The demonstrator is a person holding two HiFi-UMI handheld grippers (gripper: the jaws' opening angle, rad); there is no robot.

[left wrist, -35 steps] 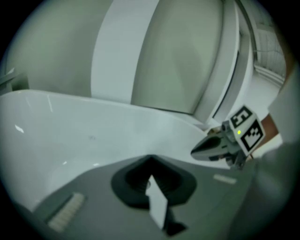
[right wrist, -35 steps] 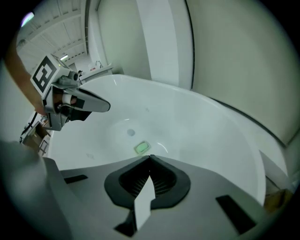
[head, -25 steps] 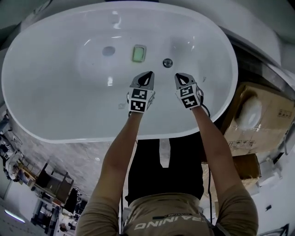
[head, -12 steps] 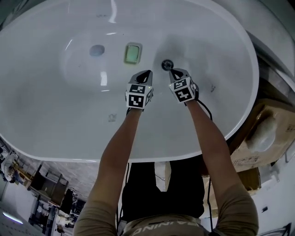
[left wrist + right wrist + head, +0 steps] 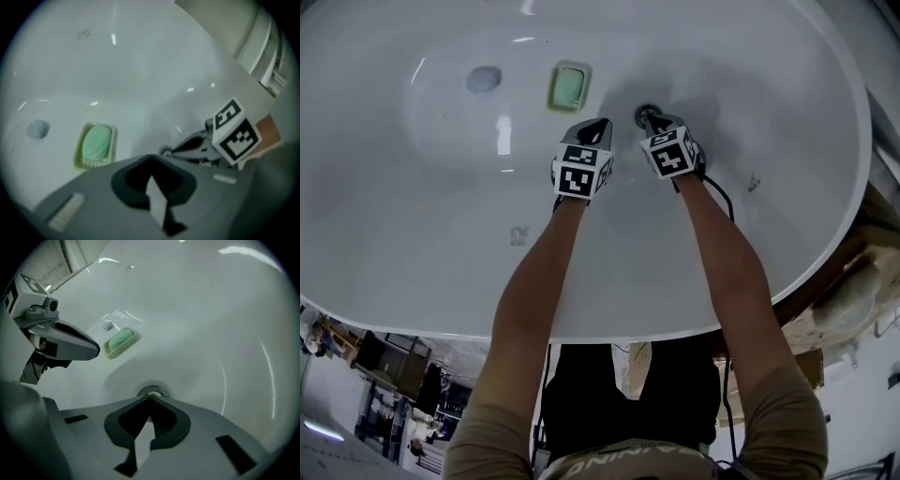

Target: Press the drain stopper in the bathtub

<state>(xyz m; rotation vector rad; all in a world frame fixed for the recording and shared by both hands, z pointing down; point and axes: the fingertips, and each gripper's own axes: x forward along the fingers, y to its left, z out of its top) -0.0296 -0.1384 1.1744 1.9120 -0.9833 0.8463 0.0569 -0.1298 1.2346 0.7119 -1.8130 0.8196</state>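
Observation:
The round metal drain stopper (image 5: 646,113) (image 5: 153,392) sits in the floor of the white bathtub (image 5: 412,234). My right gripper (image 5: 651,120) (image 5: 150,397) is shut, and its closed tips rest right at the stopper's near edge. In the left gripper view only a sliver of the stopper (image 5: 165,151) shows, beside the right gripper's tips. My left gripper (image 5: 602,125) (image 5: 151,157) is also shut and holds nothing; it hovers a little left of the drain.
A green soap in a pale dish (image 5: 568,86) (image 5: 95,145) (image 5: 121,341) lies left of the drain. A small grey-blue lump (image 5: 484,79) (image 5: 37,129) rests farther left. Cardboard boxes (image 5: 848,291) stand beyond the tub's right rim.
Both grippers have moved forward and down into the tub. The right gripper's tips have gone from short of the drain to right on it. The view has closed in on the tub floor.

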